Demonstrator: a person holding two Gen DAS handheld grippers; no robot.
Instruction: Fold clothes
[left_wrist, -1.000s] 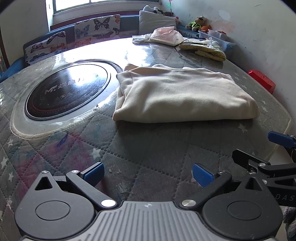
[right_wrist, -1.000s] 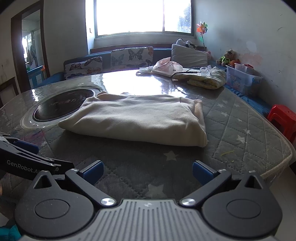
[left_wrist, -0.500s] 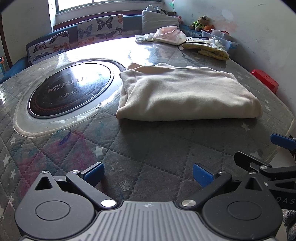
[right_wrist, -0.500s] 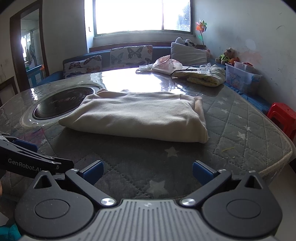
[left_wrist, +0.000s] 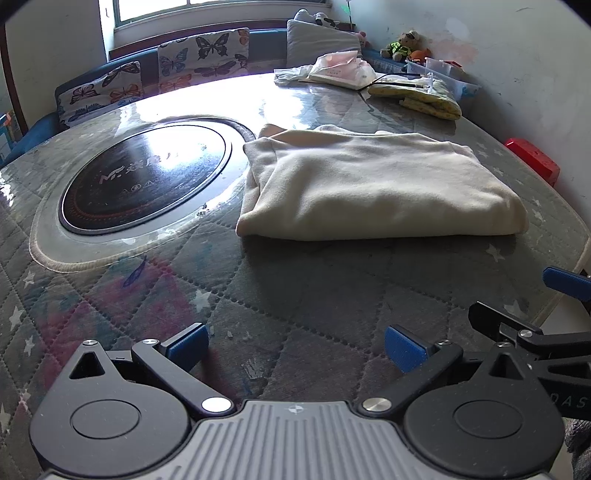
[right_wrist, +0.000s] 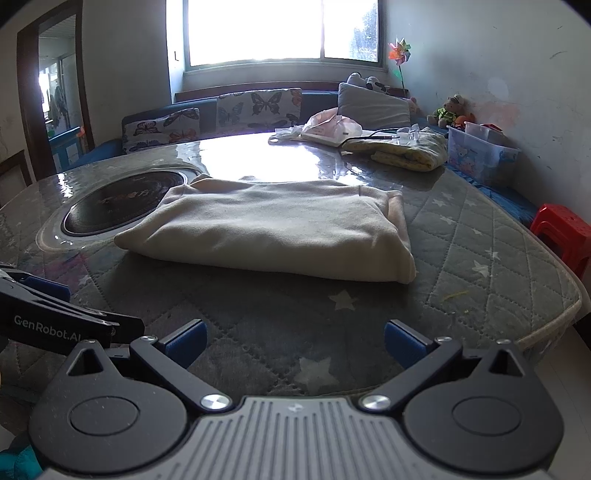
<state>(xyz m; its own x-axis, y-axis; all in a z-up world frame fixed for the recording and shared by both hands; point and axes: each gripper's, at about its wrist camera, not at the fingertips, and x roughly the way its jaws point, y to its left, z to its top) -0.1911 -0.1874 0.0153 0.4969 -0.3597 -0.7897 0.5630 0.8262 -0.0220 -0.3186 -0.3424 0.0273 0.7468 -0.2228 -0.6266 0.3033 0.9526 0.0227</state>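
your left gripper (left_wrist: 293, 345) and right gripper (right_wrist: 293, 341) hold jaws wide apart, empty; soft cream garment (left_wrist: 373, 188) lies folded rectangular on the quilted surface (left_wrist: 314, 295).

In the left wrist view a folded garment (left_wrist: 373, 188) lies on the quilted surface (left_wrist: 295, 295) at centre right, an inset round hob (left_wrist: 144, 181) just left of it, a folded blanket (left_wrist: 417, 98) behind at upper right, cushions (left_wrist: 203, 51) beyond.
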